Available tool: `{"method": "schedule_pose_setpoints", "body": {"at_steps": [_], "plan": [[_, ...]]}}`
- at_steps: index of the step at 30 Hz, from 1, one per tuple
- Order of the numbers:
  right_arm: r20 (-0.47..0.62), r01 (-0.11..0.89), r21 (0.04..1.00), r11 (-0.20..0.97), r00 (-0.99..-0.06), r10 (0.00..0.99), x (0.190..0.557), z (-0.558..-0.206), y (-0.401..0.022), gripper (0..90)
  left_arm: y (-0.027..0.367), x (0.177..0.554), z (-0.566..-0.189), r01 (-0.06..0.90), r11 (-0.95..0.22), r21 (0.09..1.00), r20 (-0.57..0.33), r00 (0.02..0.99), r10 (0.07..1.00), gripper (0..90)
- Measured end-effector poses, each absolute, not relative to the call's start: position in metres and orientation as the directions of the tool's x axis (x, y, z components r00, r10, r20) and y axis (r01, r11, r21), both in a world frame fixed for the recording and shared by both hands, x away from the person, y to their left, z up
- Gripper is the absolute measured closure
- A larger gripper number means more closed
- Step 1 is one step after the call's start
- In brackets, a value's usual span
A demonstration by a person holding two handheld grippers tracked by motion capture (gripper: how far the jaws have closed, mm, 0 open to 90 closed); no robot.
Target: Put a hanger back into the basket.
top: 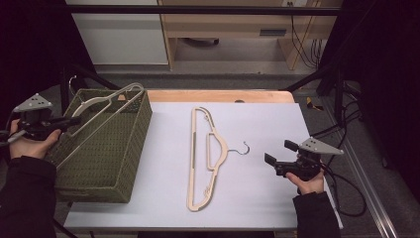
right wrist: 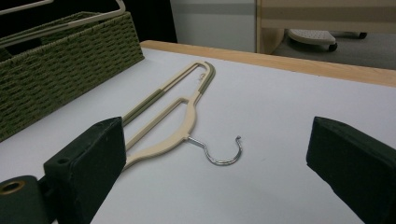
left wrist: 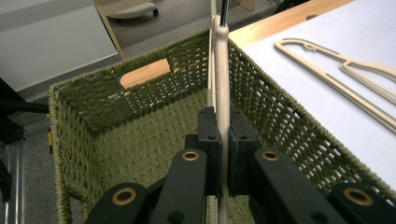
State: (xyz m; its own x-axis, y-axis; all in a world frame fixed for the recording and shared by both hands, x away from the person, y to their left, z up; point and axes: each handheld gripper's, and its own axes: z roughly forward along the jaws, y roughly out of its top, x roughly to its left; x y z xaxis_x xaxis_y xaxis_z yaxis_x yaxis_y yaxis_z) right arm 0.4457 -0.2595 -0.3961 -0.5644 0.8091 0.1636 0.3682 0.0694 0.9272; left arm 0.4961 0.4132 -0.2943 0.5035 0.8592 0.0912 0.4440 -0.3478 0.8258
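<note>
**Two hangers: one going into the basket, one left on the table**

Two beige hangers in play. The held hanger (top: 101,106) is pinched edge-on between the pads of the left claw (left wrist: 223,140), which has its jaws pressed together on the thin bar. It sits tilted over the open top of the green woven basket (top: 111,163), its metal hook at about 11 o'clock from the basket centre and its far end near the basket's 1 o'clock corner.

Handling, as I judge it:
- Light and stiff, a flat plastic-looking frame that won't sag.
- Long lever from a grip near one end, so it may swing or twist in the pads.
- Smooth finish, could slip; the darker strips on the shoulders look grippier.
- Best hold is across a straight bar, flat faces against the pads, as it is now.
- The wire hook could snag the weave on the way in.

The second hanger (top: 205,158) lies flat on the white table (top: 267,124), just beside the basket at its 3 o'clock. Its long bar runs 12 to 6 and its hook (right wrist: 224,151) points to 3 o'clock, towards the right claw (top: 280,156). That claw has its jaws spread with nothing between them, and it hovers low over the table, apart from the hook. For this hanger I'd take the shoulder bar or the neck next to the hook, not the thin round wire.
</note>
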Motion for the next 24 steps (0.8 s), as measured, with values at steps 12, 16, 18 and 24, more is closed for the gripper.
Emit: {"method": "schedule_pose_setpoints", "body": {"at_steps": [12,16,18,24], "plan": [[0.162,0.371,0.926,0.075,-0.566,0.808,0.446,-0.397,-0.26,5.3,0.411,0.495,-0.312,0.451,-0.363,0.816,0.102,0.505,0.857,85.9],[0.163,0.373,0.925,0.074,-0.565,0.808,0.446,-0.397,-0.259,5.2,0.416,0.496,-0.323,0.473,-0.361,0.804,0.092,0.5,0.861,85.9],[0.161,0.372,0.925,0.076,-0.565,0.809,0.446,-0.397,-0.259,5.3,0.415,0.498,-0.331,0.483,-0.37,0.794,0.099,0.497,0.862,85.9],[0.159,0.373,0.925,0.078,-0.565,0.81,0.446,-0.398,-0.259,5.3,0.401,0.505,-0.357,0.522,-0.42,0.742,0.122,0.511,0.851,85.8]]}}
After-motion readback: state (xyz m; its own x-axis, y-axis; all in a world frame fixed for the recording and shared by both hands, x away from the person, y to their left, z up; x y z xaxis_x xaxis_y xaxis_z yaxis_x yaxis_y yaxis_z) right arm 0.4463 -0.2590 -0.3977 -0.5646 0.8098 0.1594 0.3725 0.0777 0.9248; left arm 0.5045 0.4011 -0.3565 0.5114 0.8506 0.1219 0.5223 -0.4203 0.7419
